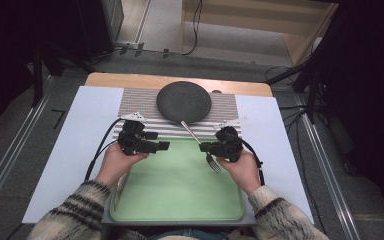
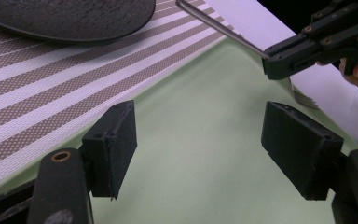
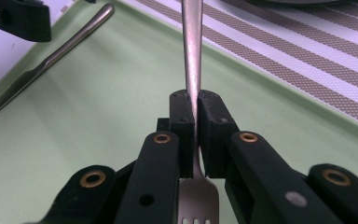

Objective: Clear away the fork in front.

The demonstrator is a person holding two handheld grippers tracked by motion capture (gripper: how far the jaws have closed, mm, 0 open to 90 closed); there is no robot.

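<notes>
Right gripper (image 1: pixel 211 146) is pinched on the fork (image 1: pixel 201 145) at its neck, jaws pressed tight against the shank (clear in the right gripper view (image 3: pixel 194 122)). Fork is lifted over the green tray (image 1: pixel 180 200), long axis diagonal: handle tip points up and away toward the dark plate (image 1: pixel 184 102) on the striped mat (image 1: pixel 135 100), tines hang back toward the person's right hand (image 1: pixel 242 167). Left gripper (image 1: pixel 157 140) is spread wide, holding nothing, hovering over the tray's left side. A knife (image 3: pixel 46 63) lies flat on the tray near it. Right hand is the one on the fork, plate straight ahead along the handle
</notes>
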